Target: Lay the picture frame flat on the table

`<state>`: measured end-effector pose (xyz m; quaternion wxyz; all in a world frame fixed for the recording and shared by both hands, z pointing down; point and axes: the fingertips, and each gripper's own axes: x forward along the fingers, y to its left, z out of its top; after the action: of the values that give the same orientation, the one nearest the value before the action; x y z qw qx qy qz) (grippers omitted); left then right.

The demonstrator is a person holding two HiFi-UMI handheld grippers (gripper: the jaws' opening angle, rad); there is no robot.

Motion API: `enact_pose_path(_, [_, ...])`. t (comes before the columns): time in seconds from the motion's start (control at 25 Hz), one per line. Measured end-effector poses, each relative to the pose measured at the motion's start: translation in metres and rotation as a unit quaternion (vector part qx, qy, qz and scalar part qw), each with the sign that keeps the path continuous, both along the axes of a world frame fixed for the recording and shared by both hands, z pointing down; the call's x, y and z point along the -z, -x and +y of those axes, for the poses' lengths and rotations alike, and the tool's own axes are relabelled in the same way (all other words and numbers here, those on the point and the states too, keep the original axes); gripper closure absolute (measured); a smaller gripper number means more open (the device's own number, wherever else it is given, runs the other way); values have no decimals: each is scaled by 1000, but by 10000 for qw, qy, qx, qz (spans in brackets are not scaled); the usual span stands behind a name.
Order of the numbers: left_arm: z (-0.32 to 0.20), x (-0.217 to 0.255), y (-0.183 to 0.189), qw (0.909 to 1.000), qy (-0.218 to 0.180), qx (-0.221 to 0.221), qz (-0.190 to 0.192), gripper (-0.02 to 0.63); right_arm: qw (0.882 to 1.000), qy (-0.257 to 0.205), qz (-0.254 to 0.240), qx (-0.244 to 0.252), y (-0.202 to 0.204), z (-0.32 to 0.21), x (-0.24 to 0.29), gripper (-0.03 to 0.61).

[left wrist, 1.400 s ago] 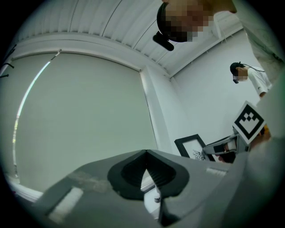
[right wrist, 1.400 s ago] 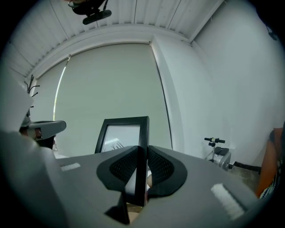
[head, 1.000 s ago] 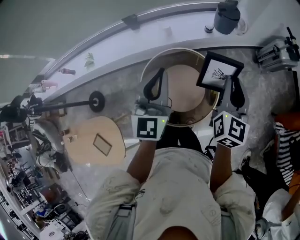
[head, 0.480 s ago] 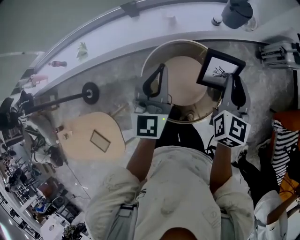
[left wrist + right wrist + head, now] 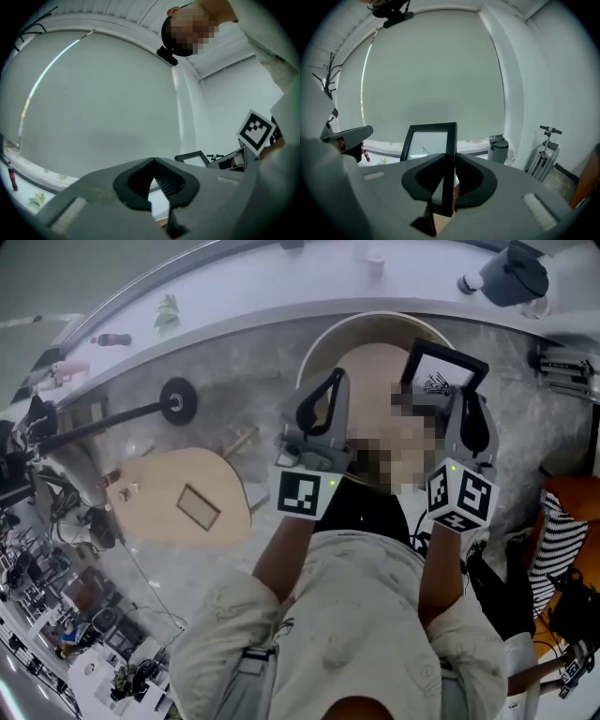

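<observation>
The black picture frame (image 5: 439,379) with a white print is held upright over the right side of the round wooden table (image 5: 323,345). My right gripper (image 5: 466,416) is shut on the frame's lower edge. In the right gripper view the frame (image 5: 427,140) stands on edge between the jaws of my right gripper (image 5: 449,165). My left gripper (image 5: 320,407) hovers over the table's left side, shut with nothing in it. Its tips meet in the left gripper view (image 5: 153,159), where the frame (image 5: 193,159) also shows at the right.
A pale wooden seat (image 5: 178,507) and a black round-footed stand (image 5: 174,401) are on the floor at left. A grey bin (image 5: 514,273) stands by the white sill, seen also as a bin (image 5: 498,149) beside a suitcase (image 5: 546,157). An orange chair (image 5: 567,507) is at right.
The head view has shifted, so the table sits further right in the picture. Both grippers keep much the same pose, and the frame stays upright in the right one.
</observation>
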<state>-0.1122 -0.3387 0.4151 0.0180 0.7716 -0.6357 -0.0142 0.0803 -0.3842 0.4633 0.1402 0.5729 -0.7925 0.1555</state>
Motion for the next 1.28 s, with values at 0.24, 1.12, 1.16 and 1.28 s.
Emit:
enact_pose_path(0.24, [0, -26, 25, 9999, 107, 132, 20, 611, 9994, 215, 119, 263, 38, -7, -30, 509])
enact_pose_path(1.12, [8, -101, 81, 9977, 418, 518, 150, 611, 9822, 1572, 483, 903, 116, -1, -180, 509])
enact_pose_path(1.16, [7, -104, 81, 9976, 433, 520, 149, 611, 9808, 1652, 497, 907, 116, 0, -189, 509])
enact_pose_path(1.28, [8, -114, 79, 9974, 478, 515, 146, 611, 9768, 1836, 583, 938, 115, 5, -214, 509])
